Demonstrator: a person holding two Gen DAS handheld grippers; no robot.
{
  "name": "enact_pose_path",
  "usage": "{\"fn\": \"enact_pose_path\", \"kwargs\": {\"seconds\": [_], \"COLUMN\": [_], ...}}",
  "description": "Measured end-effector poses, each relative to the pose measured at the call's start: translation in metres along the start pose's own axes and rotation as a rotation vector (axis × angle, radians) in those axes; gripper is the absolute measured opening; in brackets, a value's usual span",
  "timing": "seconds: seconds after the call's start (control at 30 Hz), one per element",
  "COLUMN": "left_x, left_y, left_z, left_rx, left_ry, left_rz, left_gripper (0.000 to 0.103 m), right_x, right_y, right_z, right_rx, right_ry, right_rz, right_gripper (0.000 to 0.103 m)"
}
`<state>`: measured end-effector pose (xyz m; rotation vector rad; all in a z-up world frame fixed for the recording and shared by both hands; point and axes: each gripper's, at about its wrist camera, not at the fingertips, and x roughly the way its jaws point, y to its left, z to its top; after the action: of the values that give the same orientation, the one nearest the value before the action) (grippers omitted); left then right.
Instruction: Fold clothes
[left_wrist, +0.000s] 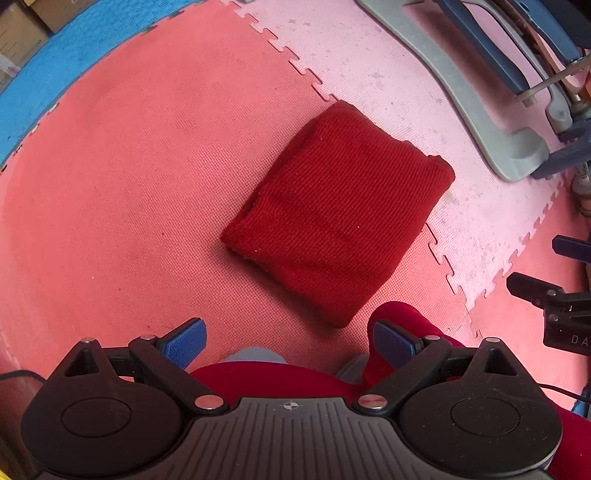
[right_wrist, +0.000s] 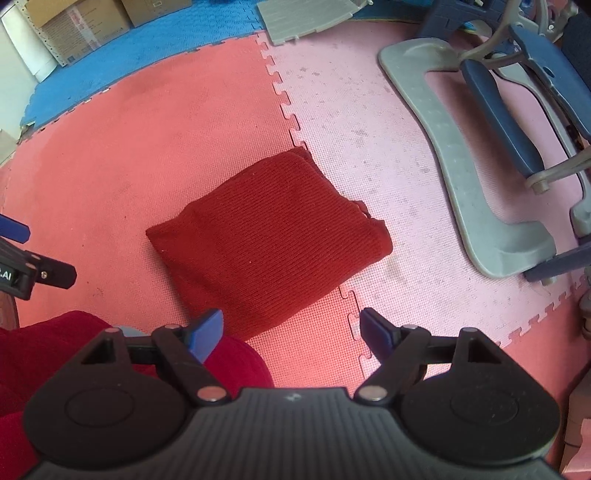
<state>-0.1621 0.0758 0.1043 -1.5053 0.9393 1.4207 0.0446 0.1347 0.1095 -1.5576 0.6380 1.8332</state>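
Note:
A dark red knitted garment (left_wrist: 332, 214) lies folded into a thick rectangle on the foam floor mat, across the seam between a coral tile and a pink tile; it also shows in the right wrist view (right_wrist: 269, 236). My left gripper (left_wrist: 290, 341) is open and empty, held above the mat just short of the garment's near corner. My right gripper (right_wrist: 293, 332) is open and empty, above the garment's near edge. Each gripper shows at the edge of the other's view: the right one (left_wrist: 546, 302) and the left one (right_wrist: 29, 273).
The person's red-trousered knees (right_wrist: 74, 350) sit under both grippers. A grey and navy plastic chair frame (right_wrist: 480, 155) lies on the pink tile (right_wrist: 369, 122) at the right. Blue tiles (right_wrist: 147, 48) and cardboard boxes (right_wrist: 81, 22) are at the far left. A grey panel (right_wrist: 306, 14) lies at the back.

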Motion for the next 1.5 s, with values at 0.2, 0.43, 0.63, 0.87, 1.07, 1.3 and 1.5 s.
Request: {"fn": "enact_pose_path", "kwargs": {"seconds": [0.2,0.43,0.63,0.87,1.07,1.3,1.5], "left_x": [0.013,0.043,0.059,0.078,0.089,0.090,0.103], "left_y": [-0.014,0.002,-0.002,-0.001,0.007,0.009,0.018], "left_z": [-0.011,-0.033,-0.042,-0.037,-0.036,-0.052,-0.064], "left_rx": [-0.083,-0.343,-0.451,-0.565,-0.713,-0.788,-0.857], "left_ry": [0.025,0.045,0.041,0.043,0.016,0.012,-0.006], "left_rz": [0.008,-0.022,-0.007,-0.004,0.010,-0.001,-0.053], "left_gripper": [0.098,0.098,0.098,0.098,0.098,0.098,0.098], "right_x": [0.013,0.038,0.055,0.067,0.083,0.090,0.087], "right_y": [-0.022,-0.031,-0.029,-0.023,-0.025,-0.020,-0.010], "right_z": [0.002,0.017,0.041,0.059,0.071,0.081,0.078], "right_rx": [-0.026,-0.140,-0.271,-0.368,-0.426,-0.494,-0.520], "right_ry": [0.011,0.069,0.079,0.104,0.114,0.126,0.106], "right_rz": [0.021,0.012,0.021,0.063,0.095,0.077,0.045], "right_gripper": [0.081,0.081,0.081,0.081,0.081,0.081,0.082]}}
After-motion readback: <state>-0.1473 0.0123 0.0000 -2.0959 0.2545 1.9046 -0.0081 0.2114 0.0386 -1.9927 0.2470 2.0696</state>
